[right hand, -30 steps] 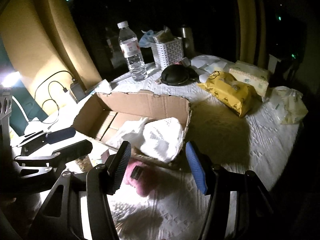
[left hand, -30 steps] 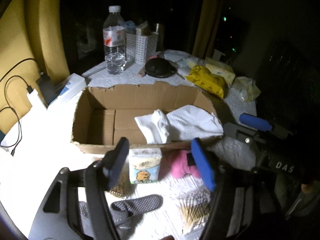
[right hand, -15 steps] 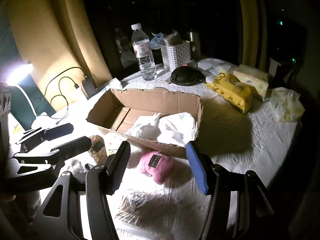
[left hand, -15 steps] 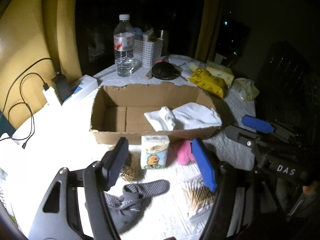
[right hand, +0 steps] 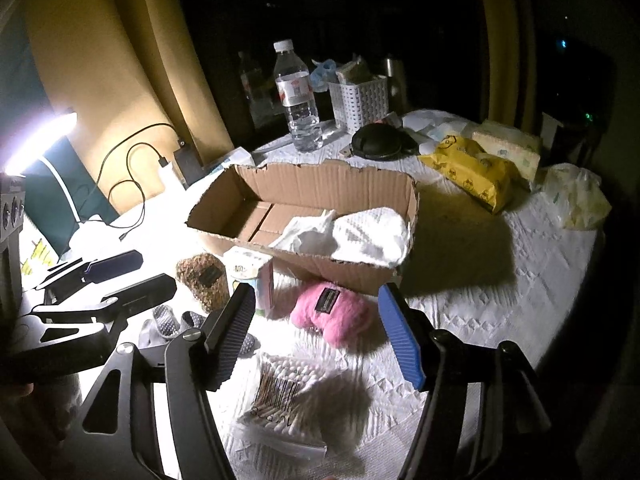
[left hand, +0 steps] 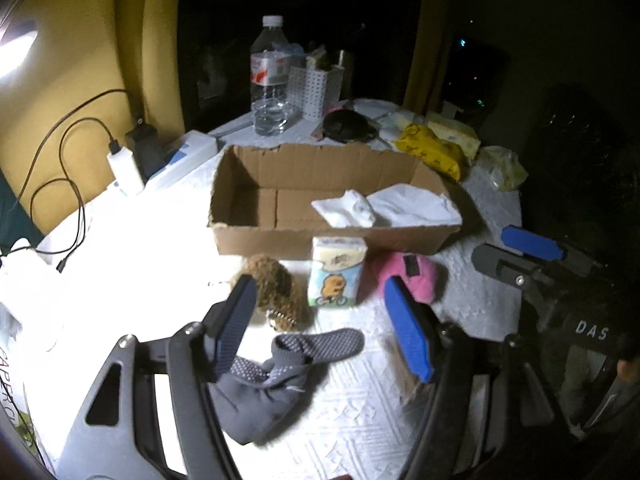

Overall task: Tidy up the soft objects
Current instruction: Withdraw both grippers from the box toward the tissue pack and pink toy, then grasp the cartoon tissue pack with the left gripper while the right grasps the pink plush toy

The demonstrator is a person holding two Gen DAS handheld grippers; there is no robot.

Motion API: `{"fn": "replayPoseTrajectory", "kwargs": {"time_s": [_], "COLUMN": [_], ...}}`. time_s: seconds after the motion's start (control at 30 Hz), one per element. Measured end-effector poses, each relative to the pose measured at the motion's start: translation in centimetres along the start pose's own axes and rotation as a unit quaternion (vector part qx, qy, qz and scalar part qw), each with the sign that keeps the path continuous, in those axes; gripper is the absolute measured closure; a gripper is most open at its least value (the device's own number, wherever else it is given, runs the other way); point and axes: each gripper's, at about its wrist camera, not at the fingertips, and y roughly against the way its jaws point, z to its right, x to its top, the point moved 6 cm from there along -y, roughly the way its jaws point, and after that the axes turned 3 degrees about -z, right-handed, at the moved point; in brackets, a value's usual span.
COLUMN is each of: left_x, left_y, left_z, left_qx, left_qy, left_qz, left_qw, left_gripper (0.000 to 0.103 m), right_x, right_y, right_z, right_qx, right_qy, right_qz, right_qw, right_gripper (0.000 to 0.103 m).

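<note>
Right gripper (right hand: pixel 326 332) empty, jaws opening, pink plush (right hand: pixel 332 312) ahead, cardboard box (right hand: pixel 304 196) beyond, cotton swabs (right hand: pixel 284 392) below

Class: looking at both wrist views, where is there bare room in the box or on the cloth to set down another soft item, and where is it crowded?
Free: the cardboard box's left half beside the white cloths, and the tablecloth right of it. Crowded: in front, around pink plush, tissue pack, grey socks.

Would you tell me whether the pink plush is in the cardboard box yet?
Not yet: the pink plush lies on the tablecloth in front of the cardboard box.
</note>
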Motion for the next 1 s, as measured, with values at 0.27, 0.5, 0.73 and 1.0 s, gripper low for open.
{"fn": "replayPoseTrajectory", "kwargs": {"time_s": [0.27, 0.5, 0.73, 1.0], "left_x": [-1.1, -1.6, -1.9, -2.1], "left_y": [-1.6, -3.5, -5.0, -6.5], "left_z": [-0.6, -0.4, -0.1, 0.8], "left_qx": [0.006, 0.014, 0.023, 0.017], "left_qy": [0.002, -0.004, -0.008, -0.024], "left_qz": [-0.016, -0.034, -0.043, -0.052], "left_qw": [0.9999, 0.9993, 0.9988, 0.9982], "left_gripper": [0.035, 0.035, 0.035, 0.035], "right_x": [-1.1, -1.9, -2.8, -2.9], "right_y": [-1.3, -3.1, -5.4, -7.3], "right_z": [0.2, 1.2, 1.8, 2.8], "right_qx": [0.003, 0.005, 0.010, 0.013], "right_qy": [-0.007, -0.018, -0.022, -0.031], "right_qz": [-0.015, -0.030, -0.057, -0.071], "right_qw": [1.000, 0.999, 0.998, 0.997], "right_gripper": [0.036, 0.036, 0.036, 0.036]}}
